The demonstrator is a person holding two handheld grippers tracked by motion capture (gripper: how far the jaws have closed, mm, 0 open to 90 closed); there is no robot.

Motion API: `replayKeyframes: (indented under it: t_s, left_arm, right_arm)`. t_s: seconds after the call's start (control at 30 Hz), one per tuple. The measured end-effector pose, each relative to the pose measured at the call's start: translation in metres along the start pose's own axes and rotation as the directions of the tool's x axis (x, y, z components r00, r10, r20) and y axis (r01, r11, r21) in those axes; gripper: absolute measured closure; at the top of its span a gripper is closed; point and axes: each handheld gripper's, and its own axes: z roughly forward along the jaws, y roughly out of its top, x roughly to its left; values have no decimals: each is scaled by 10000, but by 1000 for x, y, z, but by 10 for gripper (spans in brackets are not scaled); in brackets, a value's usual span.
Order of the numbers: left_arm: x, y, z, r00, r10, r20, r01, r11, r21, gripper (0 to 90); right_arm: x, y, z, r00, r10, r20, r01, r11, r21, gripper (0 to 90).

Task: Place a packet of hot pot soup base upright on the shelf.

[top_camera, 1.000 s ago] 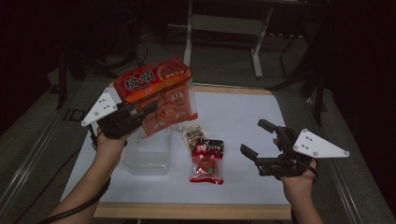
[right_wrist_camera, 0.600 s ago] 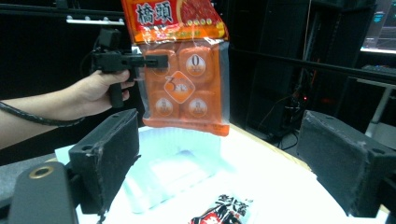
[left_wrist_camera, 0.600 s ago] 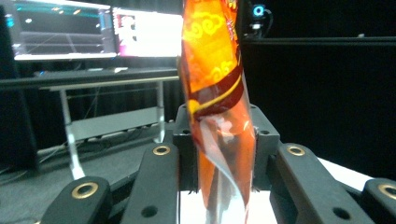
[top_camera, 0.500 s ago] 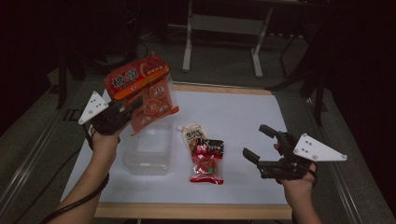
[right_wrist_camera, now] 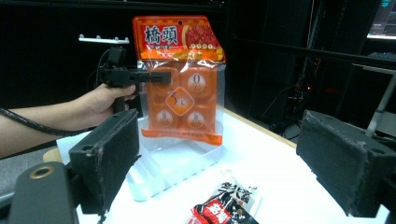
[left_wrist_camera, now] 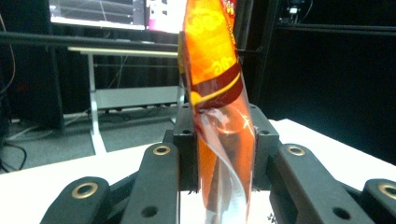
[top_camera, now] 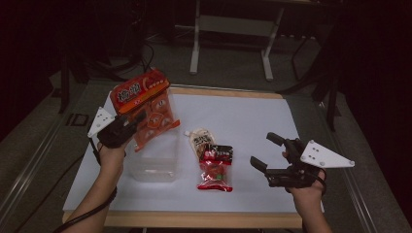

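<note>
Two grippers: the left gripper (top_camera: 127, 127) is held up over the left part of the tabletop (top_camera: 252, 121); the right gripper (top_camera: 272, 155) is near the right edge, well apart from it.
Left jaws: pinching the orange snack bag (top_camera: 145, 109); in the left gripper view the bag (left_wrist_camera: 219, 116) stands upright between the two pads, touching both.
Bag's place: it hangs just above the clear plastic container (top_camera: 155, 162), its lower edge close over the container's rim; in the right gripper view the bag (right_wrist_camera: 180, 79) is far ahead of those jaws, upright, with the container (right_wrist_camera: 173, 163) under it.
Right jaws: spread wide, nothing between the pads; the red packet (right_wrist_camera: 219, 210) lies low between them, farther off.
Count of packets on the tabletop: two, a red packet (top_camera: 216, 167) and a pale pouch (top_camera: 200, 138), touching, between the two grippers.
Count of containers: one.
Open room: bare white surface ahead of the right jaws and along the far edge; the container's near wall sits close to the front edge.
</note>
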Motion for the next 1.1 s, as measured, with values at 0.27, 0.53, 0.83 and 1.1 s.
replayKeyframes:
  t_s: [0.27,0.53,0.83,1.1]
  left_arm:
    - [0,-6,-4,9997,239,-16,-238,9995,184,715]
    - [3,-29,1,9997,131,208,-145,9975,695,714]
    - [16,-35,-2,9993,-322,191,306,9965,783,710]
    - [28,-37,-2,9993,-351,138,336,9947,970,681]
  right_arm:
    - [1,-5,2,9997,31,-224,-30,10000,60,130]
    - [2,-6,3,9995,61,-296,-59,10000,66,130]
    - [-1,-11,5,9990,233,-393,-226,9996,187,131]
    - [0,-14,8,9983,280,-508,-265,9992,300,131]
